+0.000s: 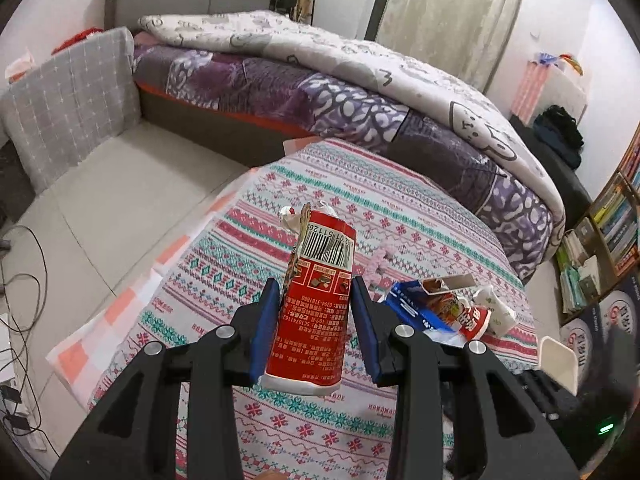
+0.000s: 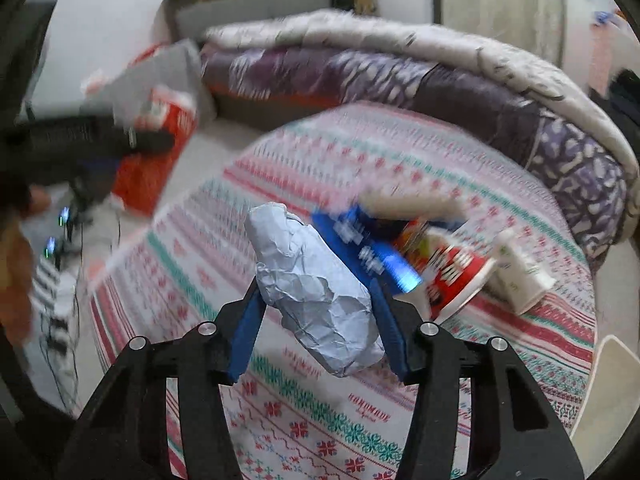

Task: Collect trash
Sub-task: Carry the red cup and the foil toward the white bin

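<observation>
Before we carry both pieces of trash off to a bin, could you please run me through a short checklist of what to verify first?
1. left gripper closed on the red carton: ok, pads press on both its sides.
2. right gripper holding the crumpled paper: ok, lifted off the patterned tablecloth; jaws have just been closing on it.
3. Paper grip secure: cannot tell, the wad hangs tilted.
4. Table cleared: not ok, the blue packet, red cup and white cup remain.
5. Bin located: cannot tell; a white container sits at the table's edge.

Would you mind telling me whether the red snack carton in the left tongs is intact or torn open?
Torn open: the red carton shows a ragged, crumpled top edge above its barcode.
</observation>
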{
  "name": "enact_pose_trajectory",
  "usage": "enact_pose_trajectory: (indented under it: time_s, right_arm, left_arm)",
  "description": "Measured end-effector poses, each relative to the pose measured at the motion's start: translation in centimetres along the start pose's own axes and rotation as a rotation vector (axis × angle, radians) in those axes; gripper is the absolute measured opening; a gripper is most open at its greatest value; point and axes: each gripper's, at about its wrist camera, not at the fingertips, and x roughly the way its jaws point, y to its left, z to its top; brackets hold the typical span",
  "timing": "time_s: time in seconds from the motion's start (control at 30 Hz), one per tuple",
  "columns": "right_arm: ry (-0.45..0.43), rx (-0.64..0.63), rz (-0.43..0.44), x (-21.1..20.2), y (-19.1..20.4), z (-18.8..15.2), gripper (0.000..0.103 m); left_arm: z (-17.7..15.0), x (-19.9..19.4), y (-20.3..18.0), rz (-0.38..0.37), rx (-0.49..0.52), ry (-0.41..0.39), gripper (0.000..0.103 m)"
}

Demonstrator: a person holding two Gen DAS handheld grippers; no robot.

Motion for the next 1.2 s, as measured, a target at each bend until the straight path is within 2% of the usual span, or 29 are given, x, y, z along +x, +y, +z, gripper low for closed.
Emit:
enact_pose_trajectory:
  time_s: [0.13,0.23,0.33,0.57,1.2]
  right_arm:
    - [-0.083,0.071,-0.031,-1.8,-1.3,0.9,0.051]
    - [-0.136,0.126,-0.093,-2.8,-2.4,1.1,0.051]
    - [-0.17,0.182,-0.164,-3.5,-3.7,0.9,0.051]
    - [-0.213,0.285,-0.272,-4.5,-6.4,0.6,0.051]
    - [-0.222,0.376,-0.343,-7.5,-11.8,-0.8,0.052]
  left_arm:
    - [-0.4,-0.6,-1.7,0.047,0.038,-0.063,0.037]
    - [-0.7,-0.9,-2.6,0.081,0.038,-0.108,0.037]
    - [-1.1,-1.2,-4.1,0.134,0.065,-0.164,0.038]
    - [-1.7,-1.6,-6.5,0.173,0.086,-0.234,0.039]
    - [-2.5,-1.2,-13.5,0.08,0.143,-0.215,0.039]
